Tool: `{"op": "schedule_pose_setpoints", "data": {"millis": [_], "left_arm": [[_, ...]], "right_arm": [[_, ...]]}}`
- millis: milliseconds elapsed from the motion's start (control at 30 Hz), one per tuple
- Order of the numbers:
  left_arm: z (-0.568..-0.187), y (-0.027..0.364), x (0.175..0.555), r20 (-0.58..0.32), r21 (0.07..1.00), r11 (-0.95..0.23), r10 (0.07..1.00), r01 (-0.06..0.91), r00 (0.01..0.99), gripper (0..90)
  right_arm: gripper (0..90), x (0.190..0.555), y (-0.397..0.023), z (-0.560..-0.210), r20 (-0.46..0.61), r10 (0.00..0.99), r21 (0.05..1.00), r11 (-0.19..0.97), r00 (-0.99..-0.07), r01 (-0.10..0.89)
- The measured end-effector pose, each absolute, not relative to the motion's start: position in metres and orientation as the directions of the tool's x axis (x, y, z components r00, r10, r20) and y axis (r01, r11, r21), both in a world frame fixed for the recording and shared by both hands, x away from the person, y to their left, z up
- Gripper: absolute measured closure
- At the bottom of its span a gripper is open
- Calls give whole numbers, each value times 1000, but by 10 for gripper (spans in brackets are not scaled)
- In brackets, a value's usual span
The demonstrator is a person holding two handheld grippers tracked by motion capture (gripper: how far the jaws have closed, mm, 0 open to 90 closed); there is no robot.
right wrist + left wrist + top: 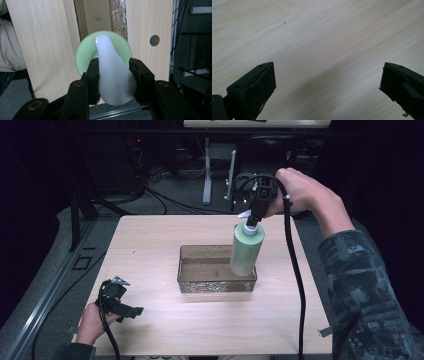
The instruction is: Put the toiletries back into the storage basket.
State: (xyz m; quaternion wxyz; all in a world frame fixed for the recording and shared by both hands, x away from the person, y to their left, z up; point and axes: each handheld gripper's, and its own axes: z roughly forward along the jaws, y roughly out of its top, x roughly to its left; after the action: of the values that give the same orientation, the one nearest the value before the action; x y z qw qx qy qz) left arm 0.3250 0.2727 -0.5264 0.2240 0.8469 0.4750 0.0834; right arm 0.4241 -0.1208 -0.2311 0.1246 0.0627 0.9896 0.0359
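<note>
The right gripper (253, 216) clamps the pump top of the green bottle (246, 250), which hangs upright, its base at the right end of the tray (216, 285), while the left gripper (131, 312) idles wide open well off the tray's near-left corner.

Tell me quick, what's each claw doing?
Left claw: open, empty, over the table.
Right claw: shut on the green bottle's white pump top.

High view — above the near edge, facing forward and down over the worktop (150, 330). Left gripper view: close above bare wood. Right gripper view looks straight down — sharing bottle (86, 53) and tray (100, 15).
</note>
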Motion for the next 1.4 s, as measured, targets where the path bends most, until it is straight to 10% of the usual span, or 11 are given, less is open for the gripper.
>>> {"op": "schedule_pose_setpoints", "data": {"millis": [1400], "left_arm": [[-526,275,324,-75,460,-448,841,767,536,1]], "right_arm": [[630,446,-115,-272,-210,190,104,980,-959,171]]}}
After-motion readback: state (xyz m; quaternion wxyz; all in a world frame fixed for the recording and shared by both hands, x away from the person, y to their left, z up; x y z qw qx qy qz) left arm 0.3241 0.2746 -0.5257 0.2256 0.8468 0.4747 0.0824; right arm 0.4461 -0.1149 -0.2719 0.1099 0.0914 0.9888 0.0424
